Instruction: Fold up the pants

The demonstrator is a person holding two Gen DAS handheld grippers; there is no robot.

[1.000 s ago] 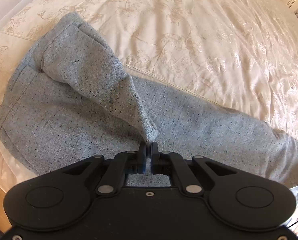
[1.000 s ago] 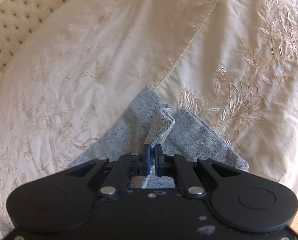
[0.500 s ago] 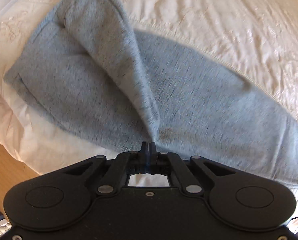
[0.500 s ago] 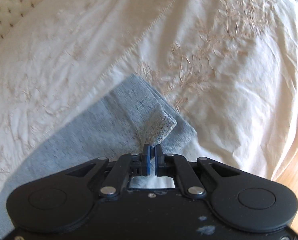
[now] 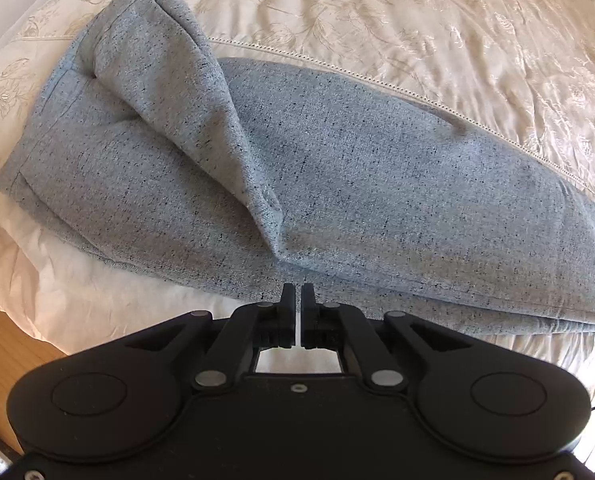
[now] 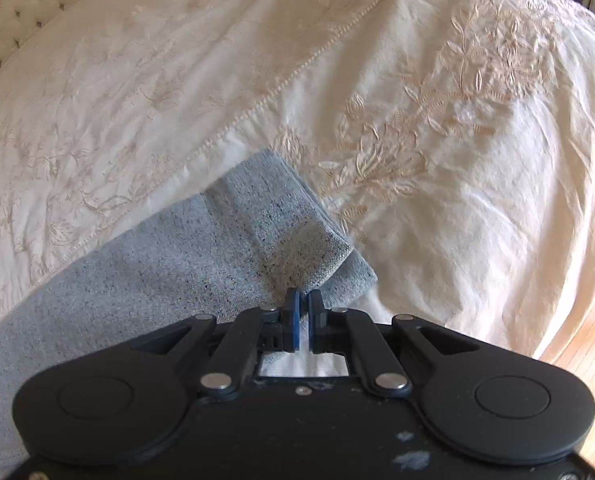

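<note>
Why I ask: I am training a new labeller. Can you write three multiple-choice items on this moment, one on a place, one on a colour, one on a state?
1. Where do the pants lie?
A. On the wooden floor
B. On a cream embroidered bedspread
C. In a laundry basket

2. What colour are the pants?
A. Black
B. Red
C. Speckled blue-grey

3. How do the pants lie?
A. Laid out long, with a flap turned over on top at one end
B. Rolled into a ball
C. Hanging in the air

Key:
1 B: the pants rest on the bedspread, which shows all round them.
2 C: the cloth is pale blue-grey with dark flecks in both views.
3 A: the left wrist view shows them stretched out, with the flap lying over the wide end.
</note>
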